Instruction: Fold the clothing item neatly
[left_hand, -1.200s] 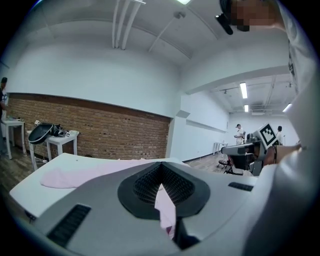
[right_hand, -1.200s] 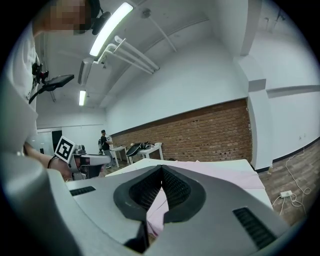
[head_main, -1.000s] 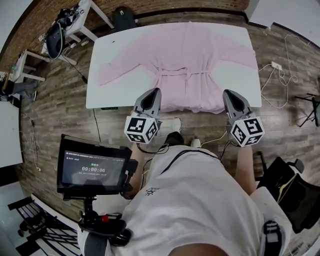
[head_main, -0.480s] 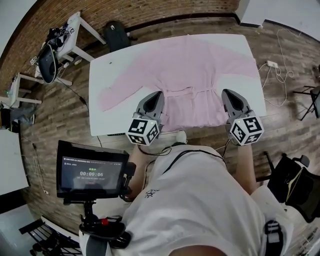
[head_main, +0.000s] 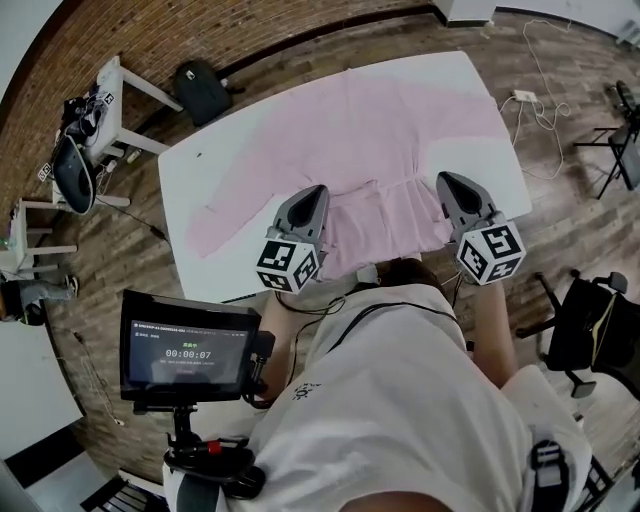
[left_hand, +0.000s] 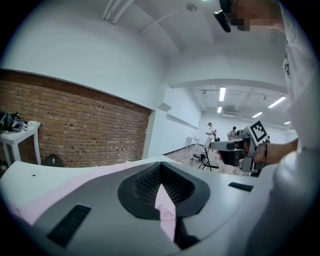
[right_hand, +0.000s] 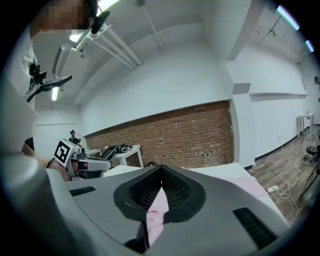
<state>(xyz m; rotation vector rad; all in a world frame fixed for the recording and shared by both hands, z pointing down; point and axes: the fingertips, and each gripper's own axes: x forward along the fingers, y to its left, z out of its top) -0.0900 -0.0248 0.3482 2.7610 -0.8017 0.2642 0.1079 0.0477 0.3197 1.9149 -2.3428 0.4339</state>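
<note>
This looks like a robotics lab or recording studio in a loft-style room with a brick wall (left_hand: 85, 130), a wood-plank floor (head_main: 120, 230) and ceiling strip lights (left_hand: 222, 93). Around one white bench (head_main: 200, 170) there is a timer screen (head_main: 187, 343) on a stand at the lower left. Gear-laden side tables (head_main: 108, 80) stand at the upper left, and a power strip (head_main: 522, 97) trails cables at the upper right.

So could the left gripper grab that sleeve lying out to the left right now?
Probably not yet: the left gripper is shut on the hem of the robe. The sleeve itself lies uncovered on the table.
</note>
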